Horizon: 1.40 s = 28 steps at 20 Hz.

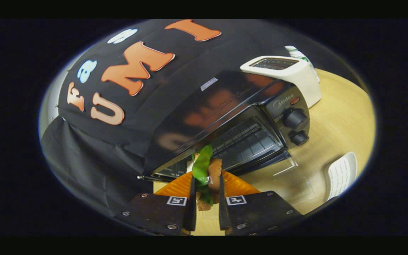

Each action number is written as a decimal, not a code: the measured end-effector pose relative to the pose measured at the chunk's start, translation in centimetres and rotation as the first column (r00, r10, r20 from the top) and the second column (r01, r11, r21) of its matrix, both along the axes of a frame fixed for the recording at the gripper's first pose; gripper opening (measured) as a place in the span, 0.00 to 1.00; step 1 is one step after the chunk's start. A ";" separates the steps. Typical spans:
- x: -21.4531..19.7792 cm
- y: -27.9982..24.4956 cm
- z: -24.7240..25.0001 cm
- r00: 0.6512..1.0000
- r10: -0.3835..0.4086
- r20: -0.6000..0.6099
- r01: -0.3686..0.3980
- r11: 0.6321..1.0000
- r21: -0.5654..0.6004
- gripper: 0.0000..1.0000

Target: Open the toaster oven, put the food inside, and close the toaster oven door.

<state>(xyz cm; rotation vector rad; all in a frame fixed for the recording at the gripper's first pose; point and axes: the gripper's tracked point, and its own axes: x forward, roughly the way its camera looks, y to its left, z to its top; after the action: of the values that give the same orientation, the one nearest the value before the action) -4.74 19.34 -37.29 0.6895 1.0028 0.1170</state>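
Observation:
My gripper [205, 184] is shut on a sandwich [214, 173] of brown bread with a green lettuce leaf [201, 164], held upright between both fingers. Just ahead stands the black toaster oven [225, 120], its door [260, 164] dropped open and the wire rack [246, 141] showing inside. The sandwich hangs in front of the oven's mouth, above an orange plate [237, 186] that lies under the fingers on the wooden table [338, 117]. Two knobs [296, 118] sit on the oven's right panel.
A white pop-up toaster [285, 72] stands behind the oven on its right, with a white and green bottle [298, 55] beyond it. A white slotted rack [342, 173] lies on the table right of the fingers.

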 end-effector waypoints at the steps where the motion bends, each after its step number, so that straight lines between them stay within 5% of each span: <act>1: 0.2 0.3 -0.4 1.000 -0.027 0.002 0.027 0.999 0.019 0.26; 11: 4.5 0.6 -4.8 0.954 -0.298 0.022 0.294 0.949 0.116 0.26; 15: 5.8 0.4 -5.3 0.938 -0.339 0.078 0.333 0.940 0.079 0.26; 17: 5.9 0.5 -5.7 0.940 -0.328 0.097 0.325 0.945 0.042 0.28; 22: 5.4 -1.0 -5.7 0.970 -0.210 0.123 0.228 0.960 -0.163 0.60; 28: 2.7 -2.6 -3.3 0.992 -0.048 0.114 0.078 0.959 -0.272 0.83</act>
<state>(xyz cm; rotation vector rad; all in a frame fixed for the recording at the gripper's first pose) -2.06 16.74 -40.64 0.4536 0.8728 -0.0419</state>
